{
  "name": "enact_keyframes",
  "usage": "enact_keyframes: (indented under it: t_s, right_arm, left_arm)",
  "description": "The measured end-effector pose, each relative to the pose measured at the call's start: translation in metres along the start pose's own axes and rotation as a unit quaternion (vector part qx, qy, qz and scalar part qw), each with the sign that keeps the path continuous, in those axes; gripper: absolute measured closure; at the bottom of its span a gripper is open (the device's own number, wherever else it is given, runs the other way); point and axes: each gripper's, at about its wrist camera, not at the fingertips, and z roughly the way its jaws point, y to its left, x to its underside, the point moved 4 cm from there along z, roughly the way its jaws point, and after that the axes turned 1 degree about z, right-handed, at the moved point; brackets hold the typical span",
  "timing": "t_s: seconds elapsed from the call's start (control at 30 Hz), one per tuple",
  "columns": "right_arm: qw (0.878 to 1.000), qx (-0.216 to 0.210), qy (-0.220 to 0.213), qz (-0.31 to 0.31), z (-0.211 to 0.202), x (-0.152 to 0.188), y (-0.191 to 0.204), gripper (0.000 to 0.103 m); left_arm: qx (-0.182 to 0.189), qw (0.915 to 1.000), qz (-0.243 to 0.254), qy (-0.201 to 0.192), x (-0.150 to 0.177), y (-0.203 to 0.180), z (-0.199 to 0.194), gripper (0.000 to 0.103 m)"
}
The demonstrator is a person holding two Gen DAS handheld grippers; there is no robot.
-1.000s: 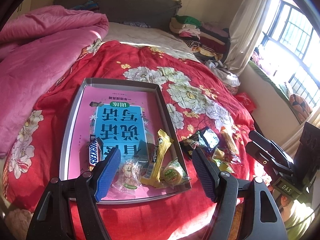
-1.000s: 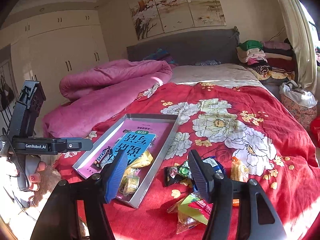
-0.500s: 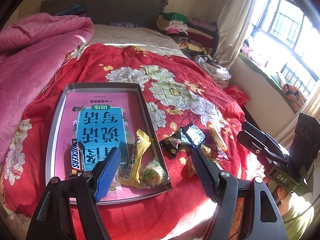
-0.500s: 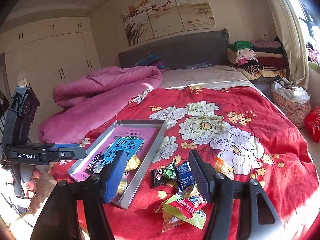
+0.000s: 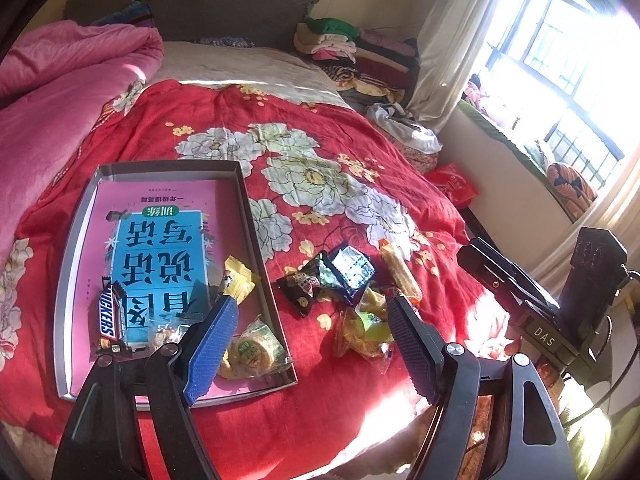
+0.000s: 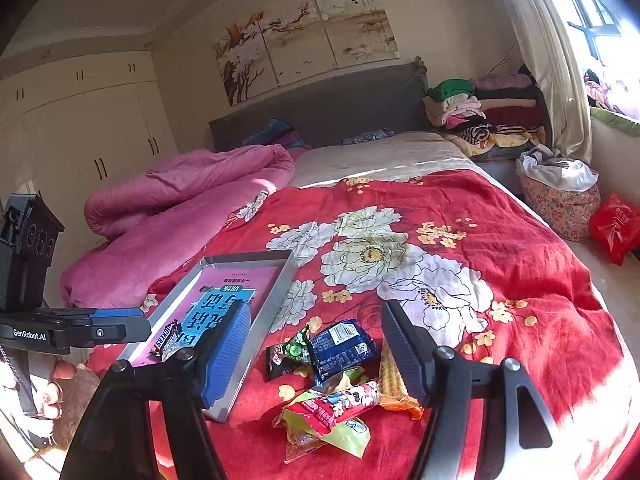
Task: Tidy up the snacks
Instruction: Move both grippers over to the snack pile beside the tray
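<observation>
Yellow wrapper [image 5: 239, 282]: lower end hidden behind the left gripper's blue finger [image 5: 211, 348].
Orange wafer pack [image 6: 394, 384]: right half behind the dark finger [image 6: 404, 354], at 3 o'clock.
Clear candy bag [image 5: 168, 332]: contents too blurred.

The left wrist camera sits just behind the left gripper [image 5: 308, 344], looking steeply down past its fingers at the tray [image 5: 76, 248] and the snack pile [image 5: 352, 300] close ahead. The right wrist camera sits behind the right gripper [image 6: 314, 360], facing shallower toward the headboard [image 6: 320, 108]. Both share tray [image 6: 280, 280], snack pile [image 6: 336, 380] and red floral blanket [image 6: 500, 240].
</observation>
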Motion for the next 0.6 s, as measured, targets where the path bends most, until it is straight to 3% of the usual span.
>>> enact_keyframes:
  t_s: [0.6]
  right_arm:
    - [0.997, 0.053, 0.012, 0.063, 0.002, 0.004, -0.058, 0.035]
  left_arm:
    - [0.002, 0.9993, 0.027, 0.026, 0.003, -0.019, 0.025, 0.024]
